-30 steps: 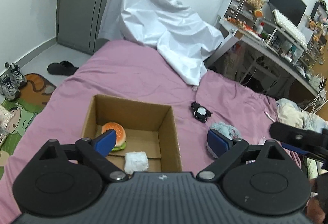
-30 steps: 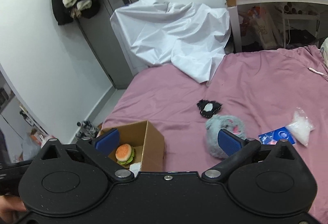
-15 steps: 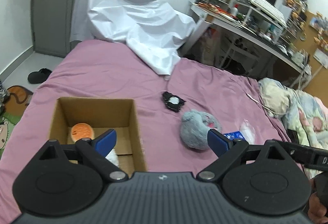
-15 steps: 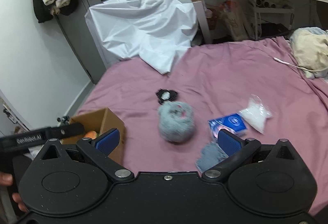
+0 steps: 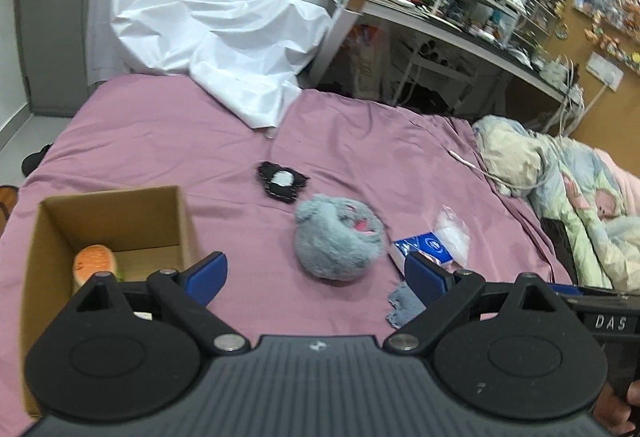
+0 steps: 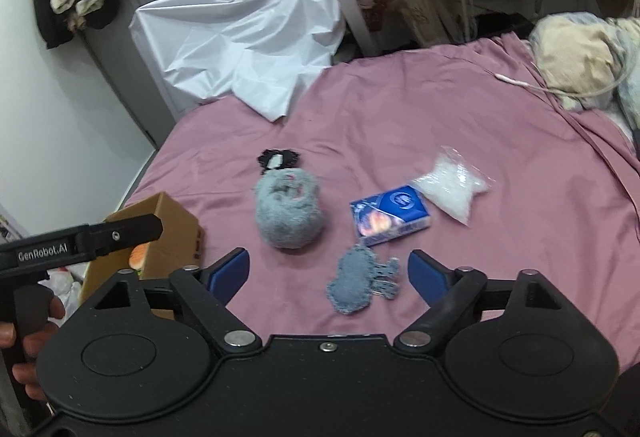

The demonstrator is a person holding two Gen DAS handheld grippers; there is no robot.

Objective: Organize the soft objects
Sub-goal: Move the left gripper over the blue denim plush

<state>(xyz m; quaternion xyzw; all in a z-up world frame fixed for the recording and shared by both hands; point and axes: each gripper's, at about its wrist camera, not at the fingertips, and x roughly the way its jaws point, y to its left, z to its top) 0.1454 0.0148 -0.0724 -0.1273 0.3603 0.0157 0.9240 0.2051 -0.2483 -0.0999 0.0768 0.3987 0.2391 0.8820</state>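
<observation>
Fingers (image 6: 428, 275) of both grippers spread, empty; denim patch (image 6: 356, 285) lies flat, its tabs pointing right.

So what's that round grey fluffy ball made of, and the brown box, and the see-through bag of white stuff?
The round grey fluffy ball looks like plush fake fur: shaggy, matte fibres with a blurry outline. The brown open box seems to be plain cardboard, with dull tan walls and thin folded edges. The see-through bag looks like thin glossy plastic; its white filling could be stuffing or beads, too small to tell.

Both views now swung rightward off box (image 5: 108, 221).
</observation>
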